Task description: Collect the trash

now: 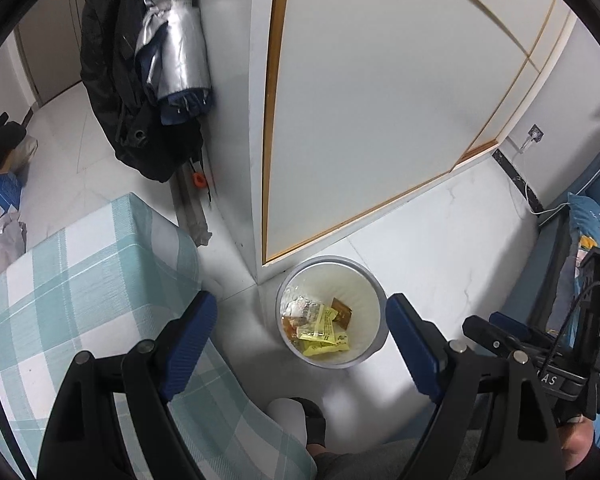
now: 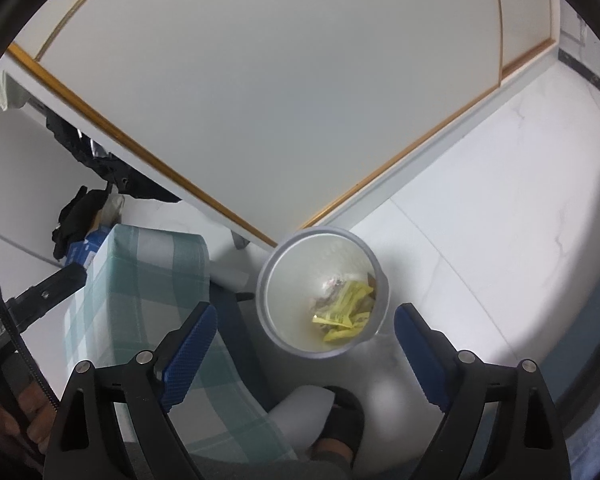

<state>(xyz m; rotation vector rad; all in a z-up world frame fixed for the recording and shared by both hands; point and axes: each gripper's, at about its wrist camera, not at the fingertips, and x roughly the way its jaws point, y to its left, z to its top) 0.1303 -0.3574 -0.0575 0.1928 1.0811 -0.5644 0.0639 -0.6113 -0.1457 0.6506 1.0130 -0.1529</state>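
Note:
A grey round trash bin (image 1: 370, 280) stands on the white floor by the cabinet corner; it also shows in the right wrist view (image 2: 276, 276). Inside lie yellow wrappers (image 1: 324, 334), a brown packet (image 1: 342, 312) and crumpled clear plastic; the yellow wrappers show in the right wrist view (image 2: 346, 308) too. My left gripper (image 1: 302, 344) is open and empty, held above the bin. My right gripper (image 2: 306, 350) is open and empty, also above the bin. The right gripper's body shows at the right of the left view (image 1: 540, 344).
A table with a teal checked cloth (image 1: 80, 292) stands left of the bin. A white cabinet with gold trim (image 1: 380, 100) rises behind it. A dark coat and a folded umbrella (image 1: 172, 52) hang at the left. A foot in a black slipper (image 2: 340, 420) is below.

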